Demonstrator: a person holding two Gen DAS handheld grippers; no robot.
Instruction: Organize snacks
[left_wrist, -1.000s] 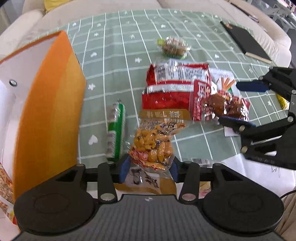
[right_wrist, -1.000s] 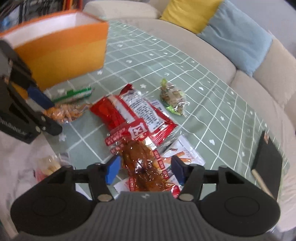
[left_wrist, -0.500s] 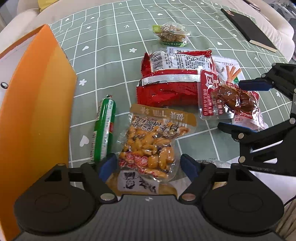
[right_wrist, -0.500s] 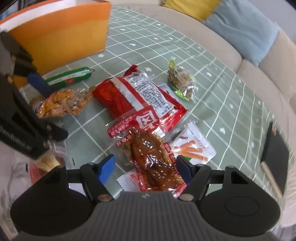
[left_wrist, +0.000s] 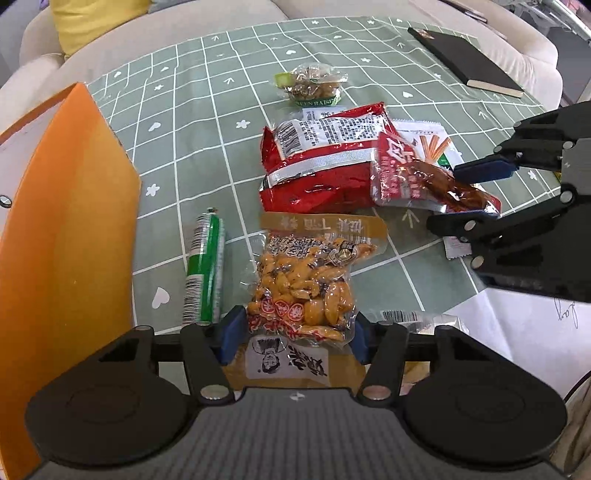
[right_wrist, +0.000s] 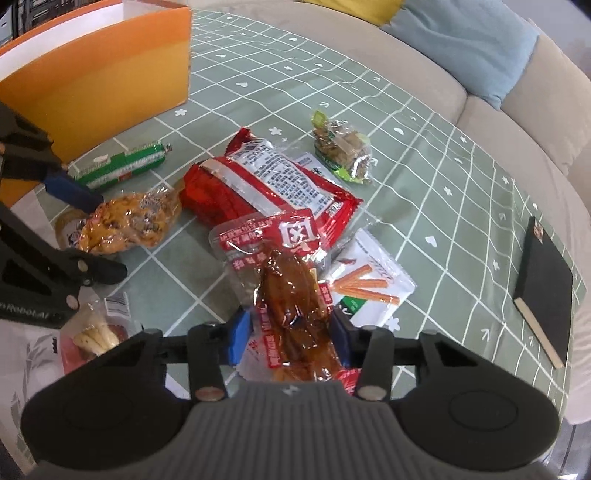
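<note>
Left gripper (left_wrist: 295, 332) is pitched steeply down, jaws closing about the near end of the bean pack (left_wrist: 306, 284); its long axis runs straight ahead, and contact cannot be told. Right gripper (right_wrist: 290, 336) is likewise pitched, jaws closing around the braised-meat pack (right_wrist: 291, 299). Orange box (left_wrist: 66, 236) stands to the left, nearer the left hand.

Sage-green white-gridded tablecloth (left_wrist: 332, 48), orange box (left_wrist: 66, 221), red foil bag (left_wrist: 317, 173), green-striped sausage (left_wrist: 207, 266).
</note>
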